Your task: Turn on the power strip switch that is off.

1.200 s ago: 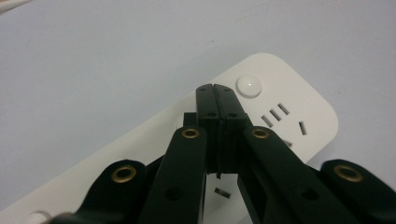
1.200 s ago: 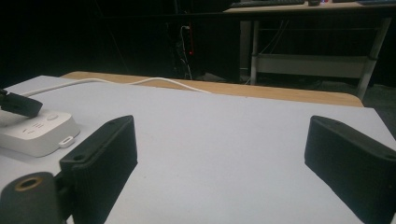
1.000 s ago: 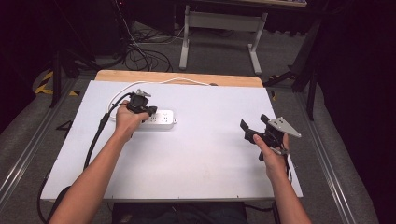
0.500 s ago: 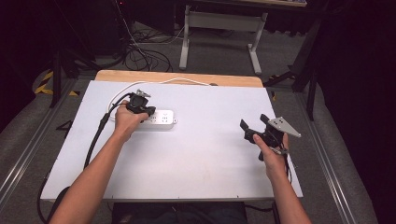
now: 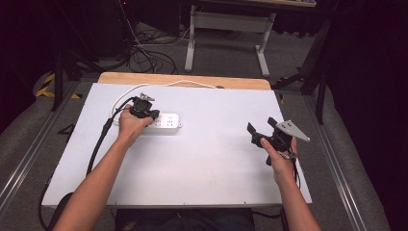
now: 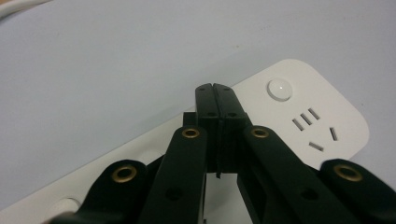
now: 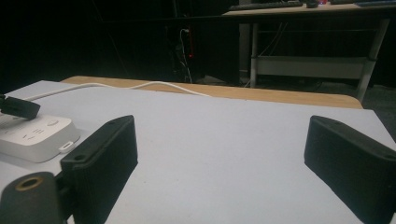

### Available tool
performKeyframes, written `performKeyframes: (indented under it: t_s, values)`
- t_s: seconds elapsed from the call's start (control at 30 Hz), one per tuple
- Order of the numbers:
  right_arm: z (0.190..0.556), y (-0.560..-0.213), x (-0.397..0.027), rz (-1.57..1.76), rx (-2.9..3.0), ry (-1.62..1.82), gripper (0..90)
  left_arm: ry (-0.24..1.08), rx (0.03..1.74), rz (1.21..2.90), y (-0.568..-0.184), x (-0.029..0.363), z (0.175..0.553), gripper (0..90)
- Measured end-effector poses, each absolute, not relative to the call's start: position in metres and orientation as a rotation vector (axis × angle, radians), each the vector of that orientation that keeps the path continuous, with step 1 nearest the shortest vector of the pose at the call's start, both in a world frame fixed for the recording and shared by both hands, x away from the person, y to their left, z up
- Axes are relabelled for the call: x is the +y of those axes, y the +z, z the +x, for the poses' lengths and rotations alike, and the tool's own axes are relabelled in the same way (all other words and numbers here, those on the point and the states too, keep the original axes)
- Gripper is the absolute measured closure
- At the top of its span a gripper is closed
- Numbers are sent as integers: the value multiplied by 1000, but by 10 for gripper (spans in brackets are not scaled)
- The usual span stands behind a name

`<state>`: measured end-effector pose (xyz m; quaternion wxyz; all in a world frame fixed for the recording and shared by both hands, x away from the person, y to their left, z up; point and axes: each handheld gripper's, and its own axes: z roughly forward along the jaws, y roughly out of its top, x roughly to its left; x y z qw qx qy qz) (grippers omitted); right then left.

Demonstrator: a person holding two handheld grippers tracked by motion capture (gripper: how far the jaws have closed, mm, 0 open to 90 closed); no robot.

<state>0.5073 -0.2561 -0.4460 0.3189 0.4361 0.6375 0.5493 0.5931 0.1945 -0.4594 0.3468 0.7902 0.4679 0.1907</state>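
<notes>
Nearest edge of the desk (image 5: 202, 173): both forearms come in from the bottom, white top bare between them. Right gripper (image 5: 262, 131) held above the desk's right side, grey three-cornered plate (image 5: 292, 131) on top, fingers (image 7: 100, 154) spread wide with nothing between them; its own view looks across bare white surface toward the far edge. Left gripper (image 5: 146, 111) sits further in on the left half, cable (image 5: 98, 142) trailing back toward the person. Its fingers (image 6: 205, 100) are pressed flat together, empty, tips right over the top face of the white power strip (image 5: 166, 122); can't tell if they actually touch it. Strip lies flat on the desk, long side roughly parallel to the near edge. In the left gripper view the round button (image 6: 280, 88) and one socket (image 6: 314, 130) sit just right of the fingertips. White cord (image 5: 159, 86) runs from the strip's left end, curving along the far side. Beyond that, a wooden strip (image 5: 183, 79) edges the desk, then dark floor with cables and a metal table frame (image 5: 226, 33).
</notes>
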Motion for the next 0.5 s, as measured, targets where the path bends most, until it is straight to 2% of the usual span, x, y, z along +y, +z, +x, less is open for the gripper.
performKeyframes:
  t_s: [0.5]
  values:
    - [507,-444,-256,1142,1668,1448,102,591,1194,2097,-462,181,590,900]
